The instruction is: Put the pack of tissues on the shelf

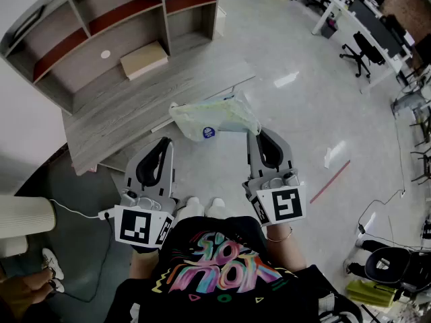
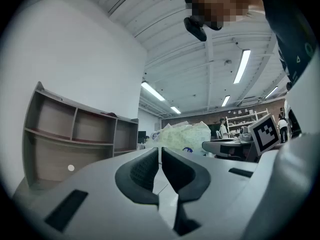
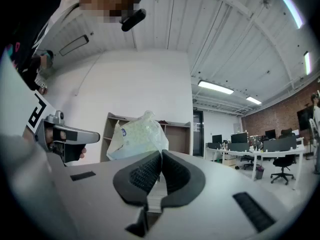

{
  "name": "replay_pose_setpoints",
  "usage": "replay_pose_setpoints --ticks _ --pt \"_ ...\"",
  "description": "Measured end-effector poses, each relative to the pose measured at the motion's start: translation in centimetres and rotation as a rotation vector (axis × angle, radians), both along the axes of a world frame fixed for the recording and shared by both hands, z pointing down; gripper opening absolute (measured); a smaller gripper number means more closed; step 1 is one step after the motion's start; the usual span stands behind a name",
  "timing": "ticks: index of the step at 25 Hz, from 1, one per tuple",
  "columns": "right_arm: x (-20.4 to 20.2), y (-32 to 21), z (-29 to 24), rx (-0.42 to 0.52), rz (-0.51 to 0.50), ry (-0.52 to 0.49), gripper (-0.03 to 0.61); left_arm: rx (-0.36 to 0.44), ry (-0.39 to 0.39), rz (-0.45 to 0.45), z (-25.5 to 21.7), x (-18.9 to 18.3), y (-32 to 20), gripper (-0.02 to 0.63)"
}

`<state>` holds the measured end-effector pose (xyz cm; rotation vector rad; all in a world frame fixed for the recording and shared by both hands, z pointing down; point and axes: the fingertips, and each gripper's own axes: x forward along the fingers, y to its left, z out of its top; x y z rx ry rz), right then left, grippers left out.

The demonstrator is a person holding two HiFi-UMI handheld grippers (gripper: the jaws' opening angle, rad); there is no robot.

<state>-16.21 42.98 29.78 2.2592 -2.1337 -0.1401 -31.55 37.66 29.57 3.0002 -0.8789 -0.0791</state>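
A black shirt with a bright printed design point(image 1: 215, 268) fills the bottom of the head view, and the person holds two claws out just beyond it. The right claw point(image 1: 252, 134) has its jaws pressed together on what looks like only a thin fold of wrapper at one end of the pack of tissues point(image 1: 219, 116). The single pale green pack juts out to the left of the tips, in the air above the edge of the grey wood-grain counter point(image 1: 128, 110) and the floor. The left claw point(image 1: 166, 142) is also narrowed right down, jaws together with nothing between them, and it sits near the pack without touching it. That thin pinch is the main risk: I judge that a swing or quick lift toward the shelf point(image 1: 81, 69) could pull the film free or tear it, dropping the pack, since nothing supports it from below. One beige box point(image 1: 143, 59) already lies in a lower compartment, so a placement there could knock it or leave the pack half out. In all there are two claws, one pack, one box and one shelf unit of several compartments, whose full number cannot be counted from here.
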Motion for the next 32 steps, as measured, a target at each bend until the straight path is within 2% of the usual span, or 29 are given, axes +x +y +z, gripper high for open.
replay_pose_setpoints --ticks 5,20,23,27,30,32 --pt "0.8 0.1 0.6 0.010 0.014 -0.009 0.017 0.010 0.002 -0.006 0.3 0.6 0.0 0.037" --pt "6.4 2.3 1.2 0.001 -0.055 -0.051 0.017 0.007 -0.011 -0.070 0.6 5.8 3.5 0.037" --pt "7.8 0.0 2.5 -0.007 -0.056 -0.068 0.017 0.002 -0.014 -0.077 1.7 7.0 1.1 0.037" --pt "11.4 -6.9 5.8 -0.010 -0.055 -0.080 0.017 -0.006 -0.016 -0.071 5.1 10.7 -6.1 0.037" --pt "11.9 -6.8 6.3 -0.020 -0.058 -0.089 0.017 -0.008 -0.018 -0.072 5.5 11.1 -6.0 0.037" --pt "12.8 -8.9 6.4 -0.020 -0.058 -0.091 0.017 -0.006 -0.017 -0.073 5.3 12.0 -8.2 0.037"
